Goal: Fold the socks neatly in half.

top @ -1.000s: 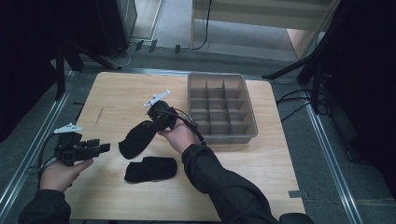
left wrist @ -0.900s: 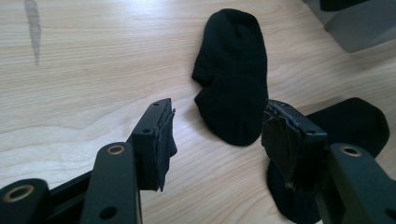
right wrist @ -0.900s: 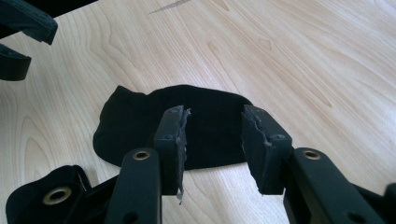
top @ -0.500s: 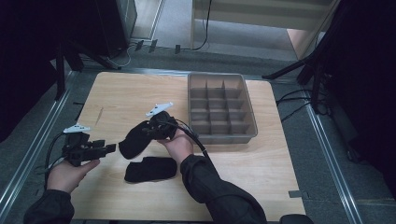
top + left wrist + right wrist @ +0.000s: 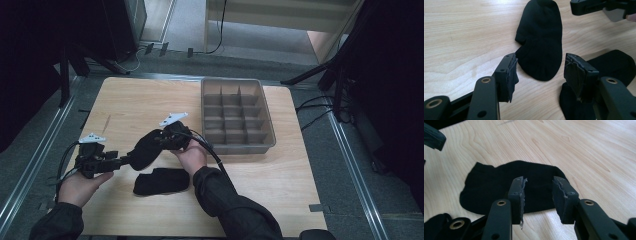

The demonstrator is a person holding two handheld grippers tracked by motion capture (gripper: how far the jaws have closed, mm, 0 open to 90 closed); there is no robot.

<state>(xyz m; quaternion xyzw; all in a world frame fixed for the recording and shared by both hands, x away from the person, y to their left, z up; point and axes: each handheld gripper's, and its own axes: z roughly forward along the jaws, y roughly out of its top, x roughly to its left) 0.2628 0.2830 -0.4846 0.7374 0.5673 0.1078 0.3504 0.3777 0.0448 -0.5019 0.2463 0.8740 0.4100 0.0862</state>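
Socks on the counter (image 5: 280, 170), left of the compartment tray (image 5: 237, 116).
Upper sock (image 5: 146, 149) lies between both open hand-held grippers, left (image 5: 122, 161), right (image 5: 159, 141); lower sock (image 5: 161, 181) nearer. Best pinch opposite ends squarely before lifting.

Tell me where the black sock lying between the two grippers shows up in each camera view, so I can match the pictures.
High view: the upper sock lies left of centre on the table, between the left gripper and right gripper.
Left gripper view: sock at top centre, past the open jaws.
Right gripper view: sock across the middle, behind the open jaws.
Shared landmark: the second sock lying beside it.
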